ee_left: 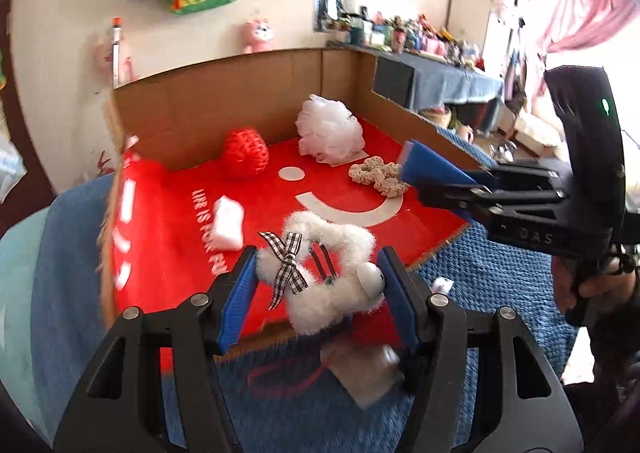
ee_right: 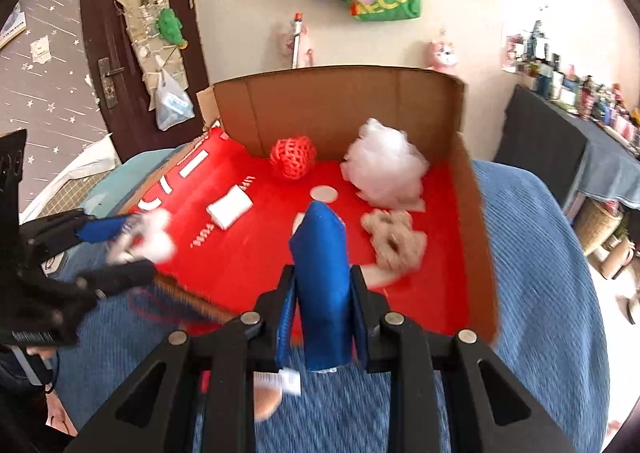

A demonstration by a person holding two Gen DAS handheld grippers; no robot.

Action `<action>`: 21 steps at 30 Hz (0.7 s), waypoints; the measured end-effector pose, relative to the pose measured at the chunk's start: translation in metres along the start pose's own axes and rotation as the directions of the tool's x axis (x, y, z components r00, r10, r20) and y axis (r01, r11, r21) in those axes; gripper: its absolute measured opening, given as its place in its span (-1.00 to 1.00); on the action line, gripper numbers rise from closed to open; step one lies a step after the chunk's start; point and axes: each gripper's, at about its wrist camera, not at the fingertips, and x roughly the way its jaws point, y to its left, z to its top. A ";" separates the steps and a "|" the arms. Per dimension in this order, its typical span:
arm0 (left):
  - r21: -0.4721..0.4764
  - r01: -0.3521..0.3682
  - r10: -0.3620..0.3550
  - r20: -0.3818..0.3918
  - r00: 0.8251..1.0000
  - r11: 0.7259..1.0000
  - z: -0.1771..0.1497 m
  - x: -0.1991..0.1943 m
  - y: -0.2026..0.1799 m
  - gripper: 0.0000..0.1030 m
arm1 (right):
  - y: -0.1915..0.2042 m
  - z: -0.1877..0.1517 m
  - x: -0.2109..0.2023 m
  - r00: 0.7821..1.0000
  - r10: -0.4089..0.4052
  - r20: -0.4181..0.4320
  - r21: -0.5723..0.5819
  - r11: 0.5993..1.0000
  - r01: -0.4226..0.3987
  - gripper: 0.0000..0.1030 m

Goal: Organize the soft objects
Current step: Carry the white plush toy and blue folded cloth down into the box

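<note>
white plush toy [ee_left: 320,273] clamped in left tool [ee_left: 318,289], over red-lined box [ee_left: 248,109] edge

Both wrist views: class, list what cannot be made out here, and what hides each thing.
1. Right claw: whether anything is gripped; the closed blue pads hide it.
2. Fluffy white toy in the left claw: blurred in the right view.
3. White lettering on the red box liner: cut off by the toy, smeared.
</note>
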 end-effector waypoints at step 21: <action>0.055 0.075 -0.060 -0.242 0.969 0.996 0.037 0.104 0.031 0.13 | -0.015 0.059 0.115 0.958 0.116 -0.261 -0.023 0.992 -0.126 -0.45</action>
